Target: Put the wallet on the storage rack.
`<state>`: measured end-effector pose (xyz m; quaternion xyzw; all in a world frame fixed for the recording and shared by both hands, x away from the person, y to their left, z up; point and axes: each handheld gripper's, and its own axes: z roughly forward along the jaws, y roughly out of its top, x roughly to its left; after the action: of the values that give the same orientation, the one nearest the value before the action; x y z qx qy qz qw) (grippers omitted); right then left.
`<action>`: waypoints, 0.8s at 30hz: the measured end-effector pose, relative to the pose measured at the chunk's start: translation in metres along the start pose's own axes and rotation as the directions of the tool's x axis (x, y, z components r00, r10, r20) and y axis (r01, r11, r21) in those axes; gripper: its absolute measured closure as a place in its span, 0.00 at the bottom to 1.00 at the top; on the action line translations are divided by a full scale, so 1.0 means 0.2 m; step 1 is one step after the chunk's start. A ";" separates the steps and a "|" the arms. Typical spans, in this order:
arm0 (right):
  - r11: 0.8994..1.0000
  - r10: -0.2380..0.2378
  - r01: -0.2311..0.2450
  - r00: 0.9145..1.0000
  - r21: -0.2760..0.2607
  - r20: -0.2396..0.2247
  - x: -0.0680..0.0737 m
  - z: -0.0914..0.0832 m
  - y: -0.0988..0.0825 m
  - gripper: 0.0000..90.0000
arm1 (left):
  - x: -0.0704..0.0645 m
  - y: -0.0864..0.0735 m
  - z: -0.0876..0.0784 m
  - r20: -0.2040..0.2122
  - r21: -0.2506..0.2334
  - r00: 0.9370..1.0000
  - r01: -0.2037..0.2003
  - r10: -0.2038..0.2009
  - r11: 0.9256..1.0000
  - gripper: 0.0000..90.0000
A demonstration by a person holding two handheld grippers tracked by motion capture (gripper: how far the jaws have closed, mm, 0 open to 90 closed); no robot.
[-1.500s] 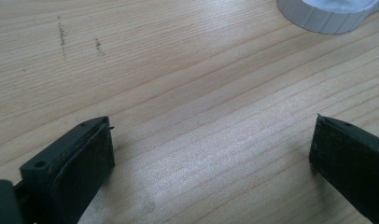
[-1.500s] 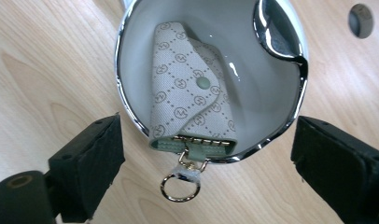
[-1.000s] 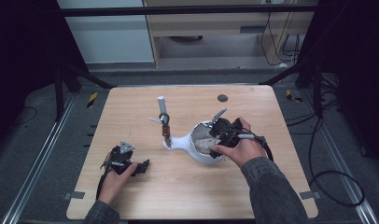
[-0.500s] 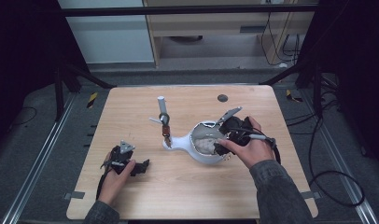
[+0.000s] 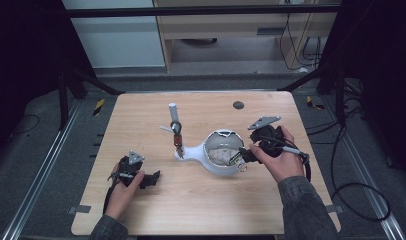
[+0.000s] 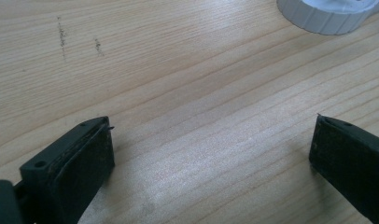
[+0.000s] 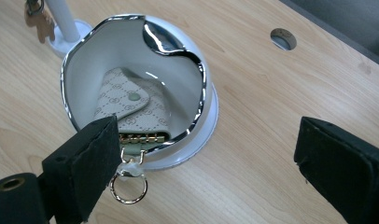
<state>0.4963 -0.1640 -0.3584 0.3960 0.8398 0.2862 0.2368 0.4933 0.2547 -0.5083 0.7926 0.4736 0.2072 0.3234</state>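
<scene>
Key pouch point(image 7: 131, 105) partly hidden inside bowl point(image 7: 85, 51); white base point(image 6: 327, 16) cut off by top edge

Bright tabletop, dark surroundings, soft shadows

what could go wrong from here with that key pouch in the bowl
The key pouch lies in the white bowl with its ring hanging over the rim, so it might slide out. The open right tongs sit close to the rim and may nudge the bowl into the key stand.
</scene>
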 end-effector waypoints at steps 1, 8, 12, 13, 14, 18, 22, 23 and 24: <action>1.000 0.010 -0.010 1.000 -0.009 0.000 -0.01 0.00 -0.01 0.08 | 0.00 0.00 0.00 0.000 -0.002 1.000 0.000 0.000 1.000 0.00; 0.998 0.053 -0.053 0.999 -0.040 0.007 -0.05 0.00 -0.07 0.09 | 0.00 0.00 0.00 0.000 0.000 1.000 0.000 0.000 1.000 0.00; 0.997 0.060 -0.060 0.998 -0.049 0.009 -0.06 0.01 -0.10 0.09 | 0.00 0.00 0.00 0.000 0.000 1.000 0.000 0.000 1.000 0.00; 0.997 0.059 -0.059 0.998 -0.050 0.009 -0.06 0.01 -0.10 0.09 | 0.00 0.00 0.00 0.000 0.000 1.000 0.000 0.000 1.000 0.00; 0.997 0.061 -0.061 0.998 -0.051 0.014 -0.07 0.01 -0.11 0.09 | 0.00 0.00 0.00 0.001 -0.001 1.000 0.000 0.000 1.000 0.00; 0.995 0.076 -0.075 0.997 -0.061 0.016 -0.08 0.01 -0.14 0.09 | 0.00 0.00 0.00 0.000 0.000 1.000 0.000 0.000 1.000 0.00; 0.994 0.090 -0.089 0.996 -0.060 0.017 -0.10 0.01 -0.17 0.09 | 0.00 0.00 0.00 0.000 0.000 1.000 -0.001 0.001 1.000 0.00; 0.994 0.098 -0.097 0.995 -0.059 0.014 -0.10 0.01 -0.18 0.09 | 0.00 0.00 0.00 0.000 0.000 1.000 0.000 0.000 1.000 0.00; 0.993 0.098 -0.096 0.995 -0.065 0.019 -0.11 0.02 -0.19 0.09 | 0.00 0.00 0.00 0.000 0.000 1.000 0.000 0.000 1.000 0.00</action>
<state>0.4902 -0.2004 -0.3829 0.4317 0.8073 0.3197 0.2444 0.4933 0.2547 -0.5084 0.7927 0.4734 0.2071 0.3235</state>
